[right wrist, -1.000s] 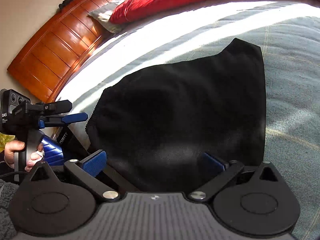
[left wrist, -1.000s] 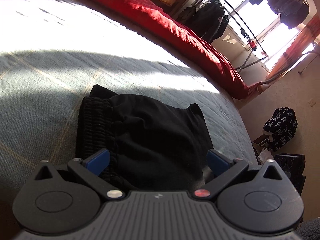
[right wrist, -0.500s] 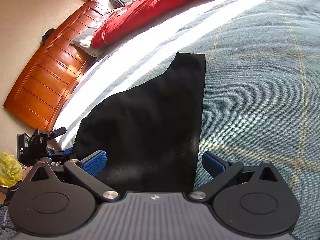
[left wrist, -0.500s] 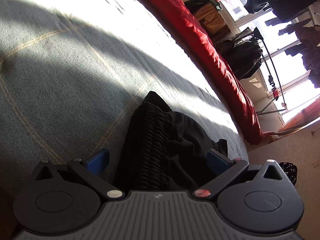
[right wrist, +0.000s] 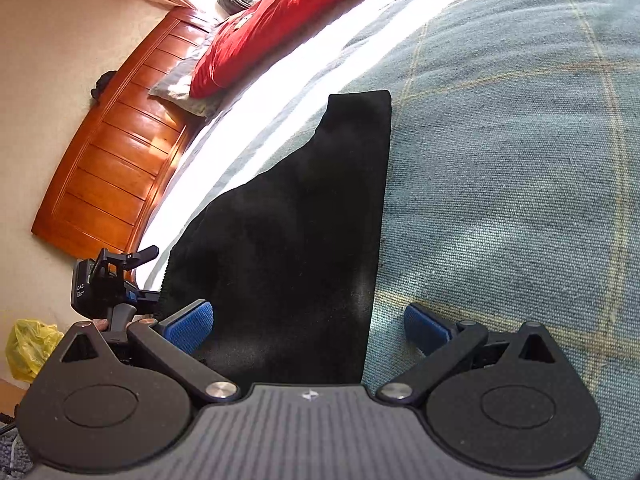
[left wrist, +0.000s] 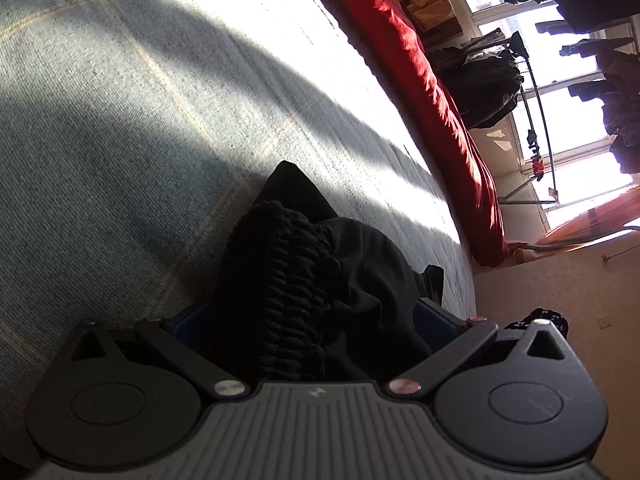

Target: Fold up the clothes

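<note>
1. red duvet [left wrist: 452, 92] at 1 o'clock and the clothes rack [left wrist: 532, 120] past it edge the grey-blue bedspread [right wrist: 500, 184]; wooden headboard [right wrist: 116, 152] at 10.
2. black shorts [right wrist: 304, 232] lie flat mid-bed, open bedspread at 3 o'clock.
3. left gripper [left wrist: 316, 316] straddles the bunched waistband, grip unclear; right gripper [right wrist: 308, 324] released over the hem.
4. "das" reads on the left gripper.

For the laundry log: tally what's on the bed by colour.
Black: 1, the shorts, waistband between the open pads of the left hand-held gripper.
Red: 1, the duvet.
Grey-white: 1, the pillow.
Blue-grey: 1, the blanket.
Total: 4
</note>
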Demonstrator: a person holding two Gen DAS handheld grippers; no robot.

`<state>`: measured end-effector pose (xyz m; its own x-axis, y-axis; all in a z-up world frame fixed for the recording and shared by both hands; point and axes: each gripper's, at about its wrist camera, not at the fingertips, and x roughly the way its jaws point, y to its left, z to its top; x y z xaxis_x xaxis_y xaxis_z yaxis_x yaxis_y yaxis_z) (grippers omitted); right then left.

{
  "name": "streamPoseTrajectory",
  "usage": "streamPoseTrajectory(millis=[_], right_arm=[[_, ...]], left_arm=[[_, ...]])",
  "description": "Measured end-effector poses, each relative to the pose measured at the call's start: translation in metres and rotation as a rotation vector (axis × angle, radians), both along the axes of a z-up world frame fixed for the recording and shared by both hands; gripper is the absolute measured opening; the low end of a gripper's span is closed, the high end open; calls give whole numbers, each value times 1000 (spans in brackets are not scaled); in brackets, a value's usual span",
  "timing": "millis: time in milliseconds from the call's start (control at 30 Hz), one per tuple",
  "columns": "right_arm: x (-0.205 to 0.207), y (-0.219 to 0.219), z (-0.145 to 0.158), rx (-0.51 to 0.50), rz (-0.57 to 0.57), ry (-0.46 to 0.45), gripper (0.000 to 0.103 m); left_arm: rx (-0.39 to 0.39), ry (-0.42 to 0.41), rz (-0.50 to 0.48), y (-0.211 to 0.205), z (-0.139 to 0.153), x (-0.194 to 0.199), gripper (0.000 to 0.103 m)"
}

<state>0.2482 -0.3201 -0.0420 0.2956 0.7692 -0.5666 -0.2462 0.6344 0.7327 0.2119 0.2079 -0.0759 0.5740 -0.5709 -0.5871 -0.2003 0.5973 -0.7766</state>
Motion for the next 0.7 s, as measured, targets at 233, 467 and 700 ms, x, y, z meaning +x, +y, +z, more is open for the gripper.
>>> streamPoseTrajectory(millis=[233,467,700], right_arm=[[-7,0,1,-20,-11,-3,103],[-1,12,3,-62,-41,-3,103],[-1,25,0,-69,-127,-5,103]], left_arm=[[-50,76,-127,-2,-3,-11,102],[-44,72,-260,-3,-6,36,102],[-120,76,-401,4,-10,41,102]])
